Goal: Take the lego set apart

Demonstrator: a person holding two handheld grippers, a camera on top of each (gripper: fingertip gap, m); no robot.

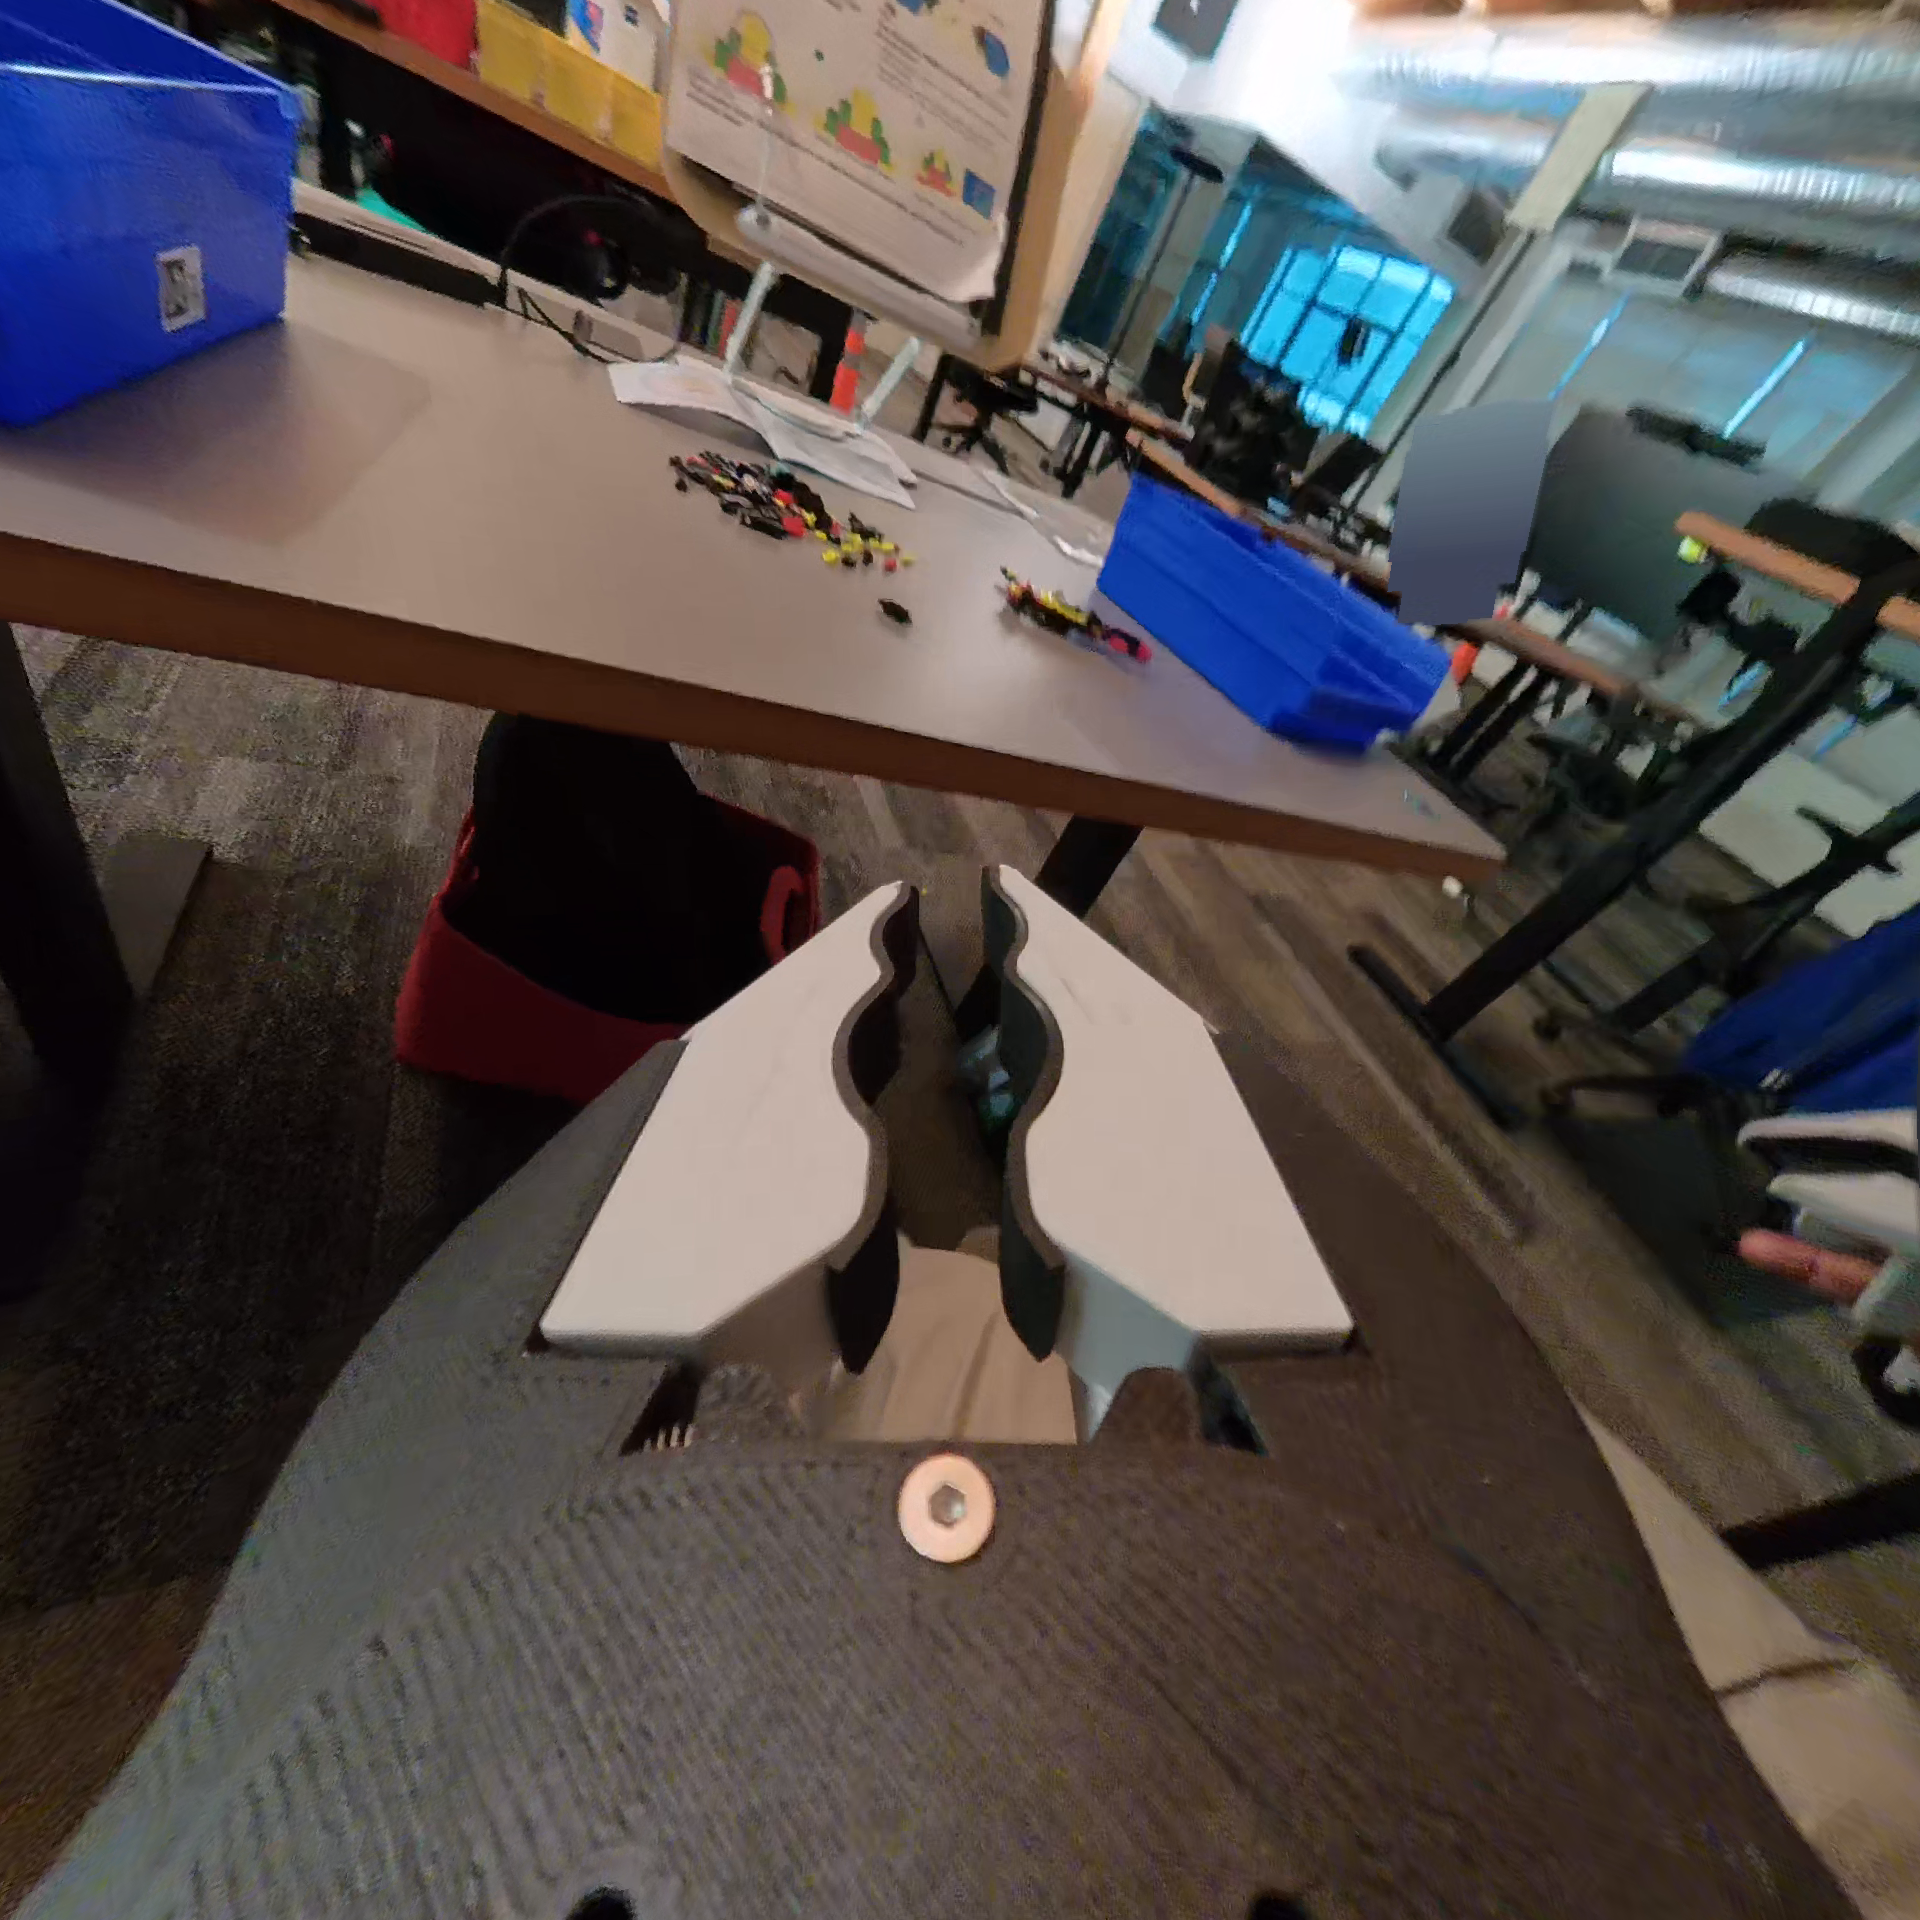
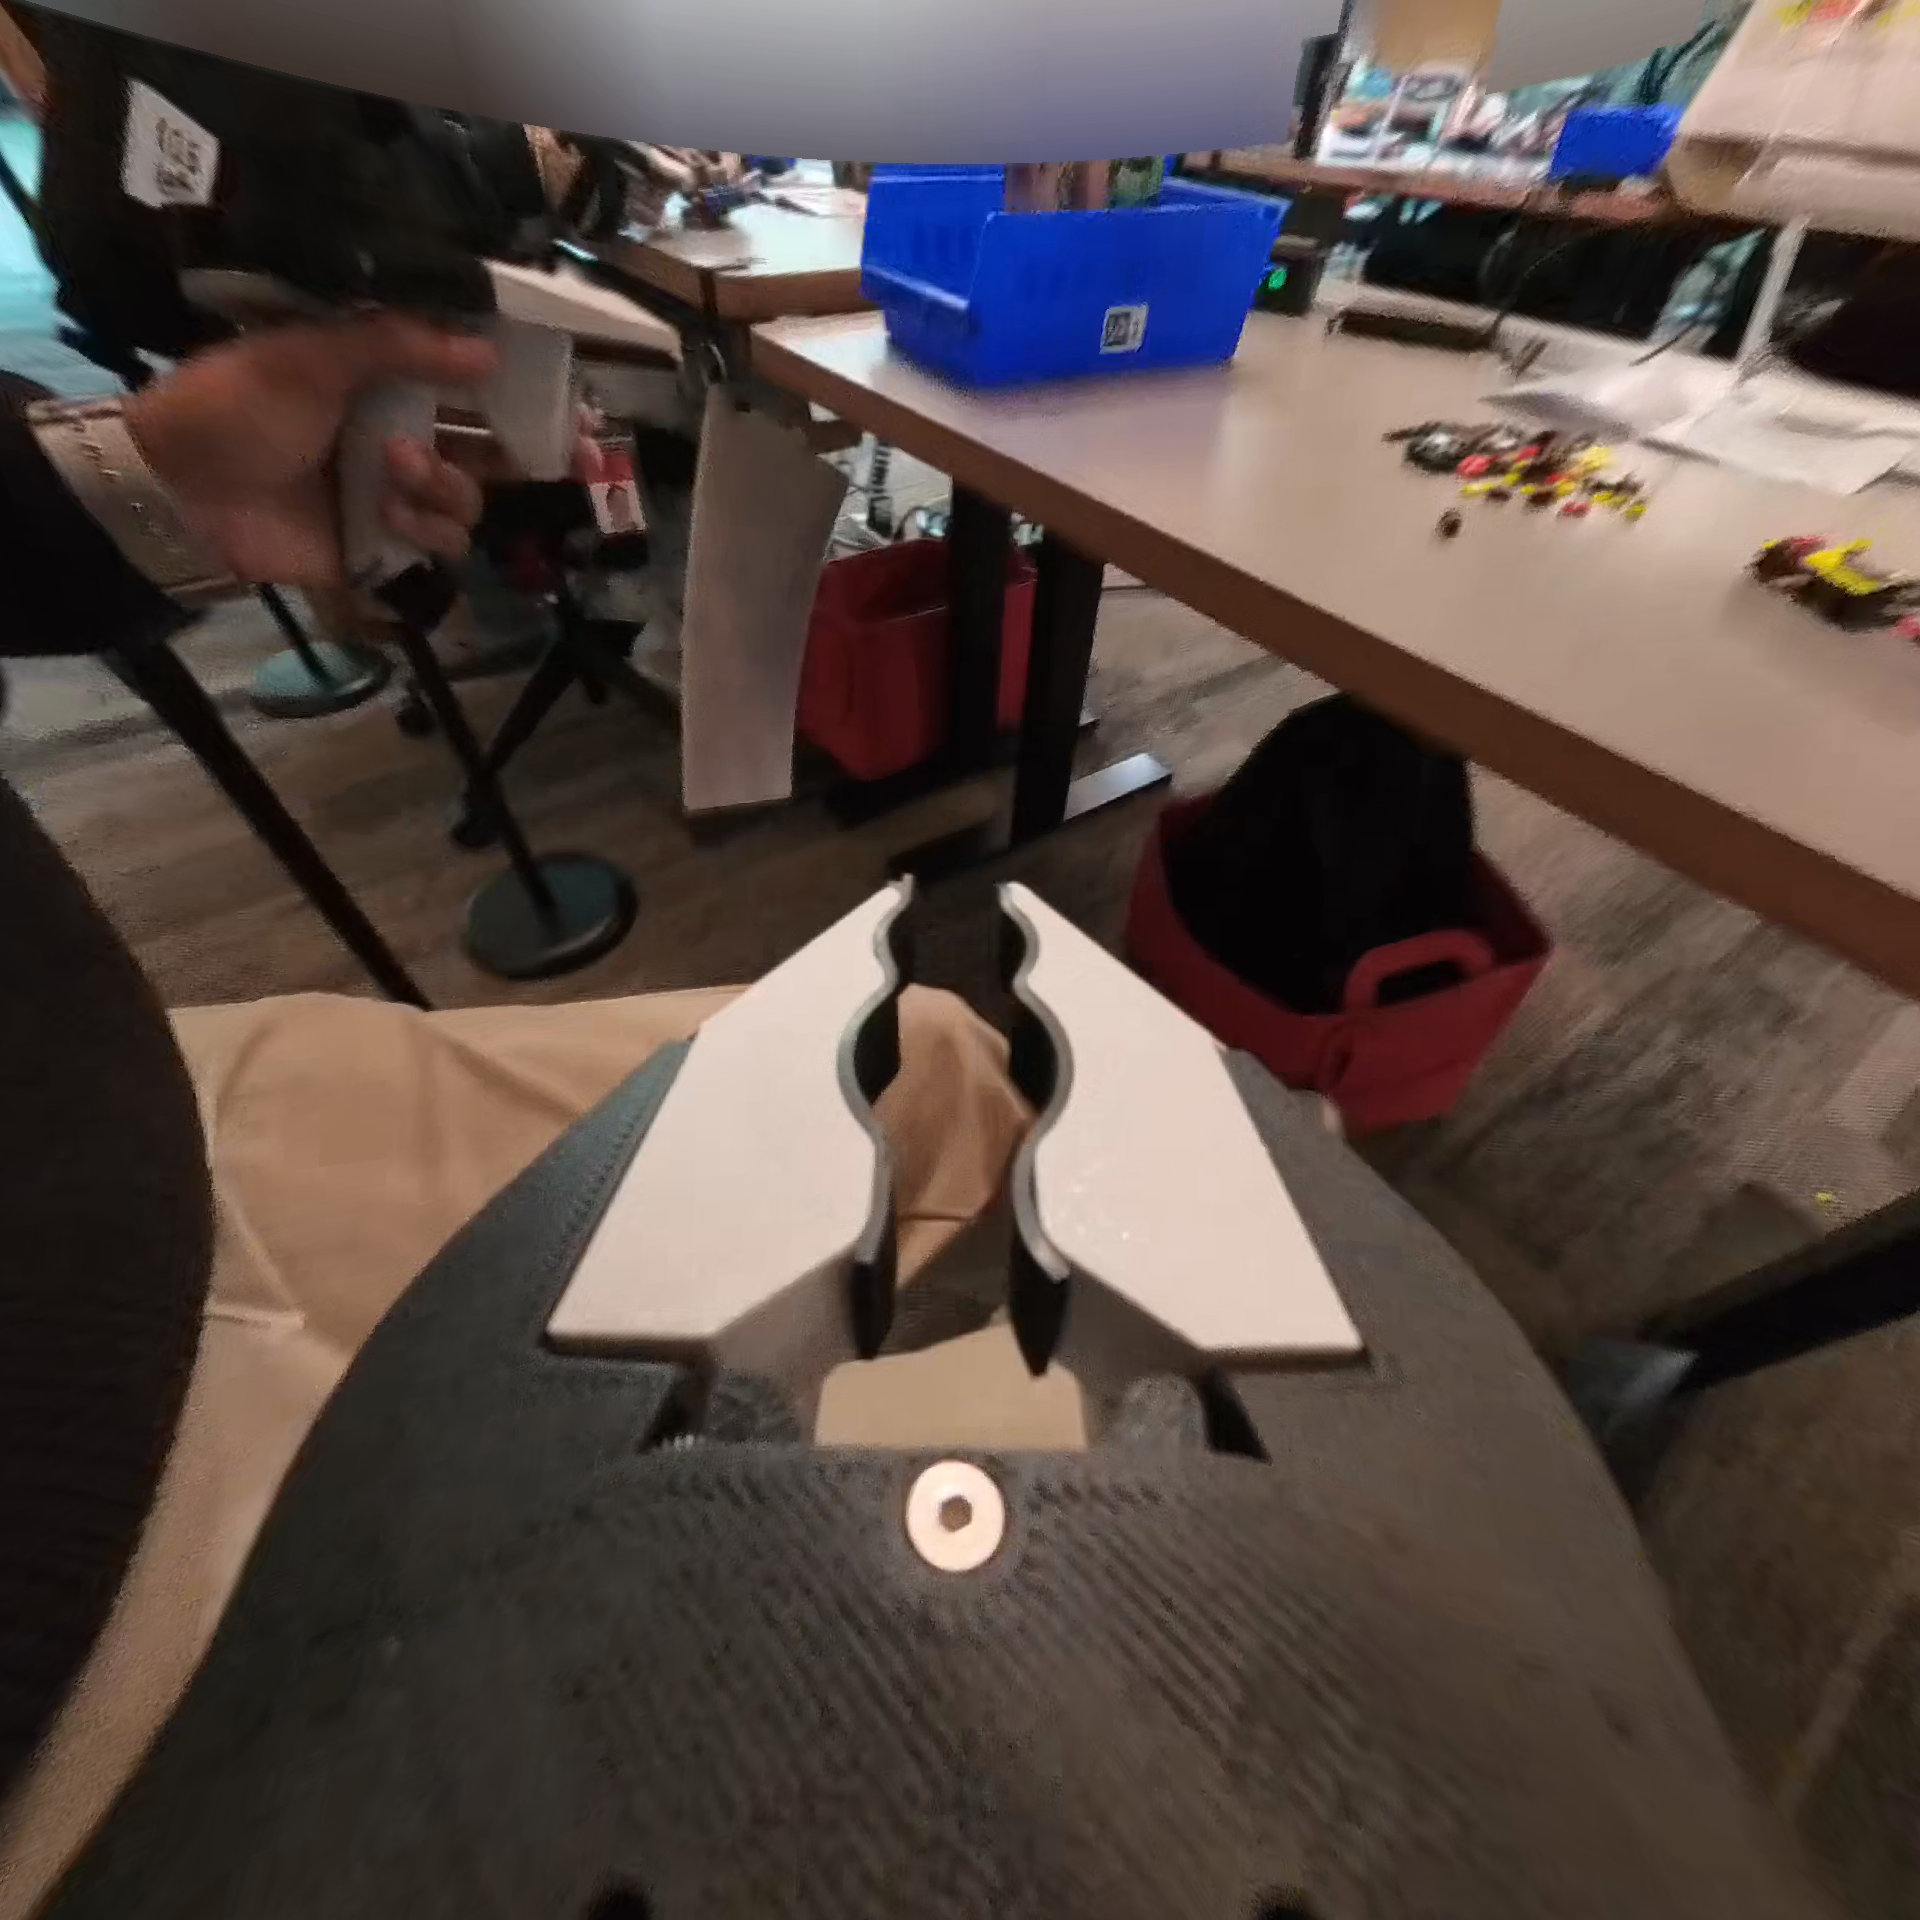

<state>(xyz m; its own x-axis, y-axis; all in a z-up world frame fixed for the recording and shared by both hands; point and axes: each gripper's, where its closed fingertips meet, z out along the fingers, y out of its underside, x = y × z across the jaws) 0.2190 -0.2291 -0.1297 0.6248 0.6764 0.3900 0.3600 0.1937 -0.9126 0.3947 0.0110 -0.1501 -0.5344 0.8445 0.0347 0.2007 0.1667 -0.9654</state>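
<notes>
A partly built lego set [image 1: 1070, 615], black with yellow and red, lies on the grey table [image 1: 468, 540] near its right end; it also shows in the right wrist view [image 2: 1834, 577]. A pile of loose lego pieces [image 1: 790, 509] lies left of it, and shows in the right wrist view [image 2: 1522, 473] too. My left gripper [image 1: 951, 899] hangs below the table's front edge, jaws a narrow gap apart, empty. My right gripper [image 2: 954, 896] is also below the table, over a tan trouser knee [image 2: 436, 1122], jaws slightly apart, empty.
Blue bins stand at the table's left end [image 1: 135, 208] and right end [image 1: 1257, 623]. An instruction sheet on a stand [image 1: 862, 135] is at the back. A red basket [image 1: 603, 935] sits on the carpet under the table. A hand [image 2: 301, 447] shows at left. My right fingertips sit around 30 cm from my left ones.
</notes>
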